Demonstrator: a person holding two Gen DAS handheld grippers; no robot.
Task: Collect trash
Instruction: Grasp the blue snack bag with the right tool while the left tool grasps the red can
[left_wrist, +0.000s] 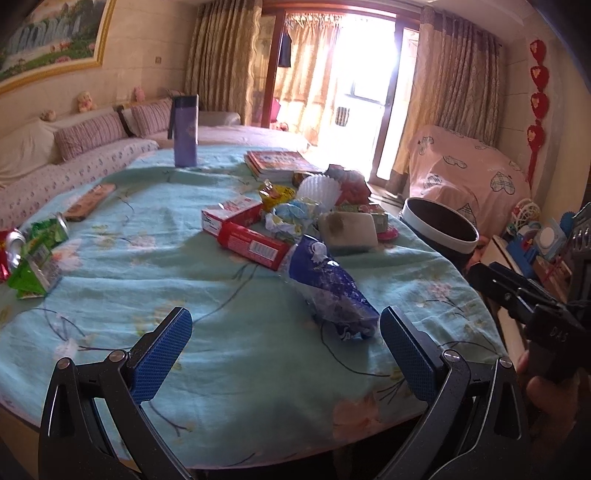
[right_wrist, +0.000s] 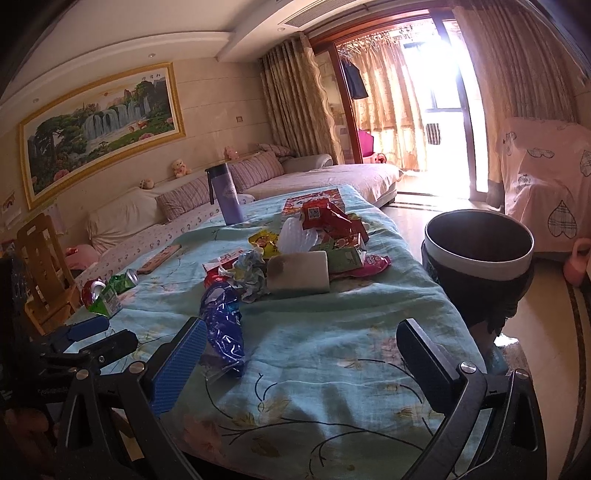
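Note:
A pile of trash lies on the table with the light blue flowered cloth (left_wrist: 147, 266): a blue plastic wrapper (left_wrist: 328, 284) nearest me, red boxes (left_wrist: 251, 243), crumpled paper (left_wrist: 291, 218), a grey sponge-like block (left_wrist: 347, 229) and snack wrappers. The blue wrapper also shows in the right wrist view (right_wrist: 223, 325), just beyond my left finger pad. A dark trash bin (right_wrist: 480, 254) stands right of the table; it also shows in the left wrist view (left_wrist: 439, 229). My left gripper (left_wrist: 286, 343) is open and empty above the near cloth. My right gripper (right_wrist: 301, 354) is open and empty.
Green cartons (left_wrist: 35, 258) and crushed cans (right_wrist: 92, 290) lie at the table's left edge. A purple bottle (left_wrist: 185, 129), books (left_wrist: 280, 164) and a brown case (left_wrist: 90, 201) sit farther back. A sofa (right_wrist: 184, 206) is behind; a covered chair (right_wrist: 546, 199) is right.

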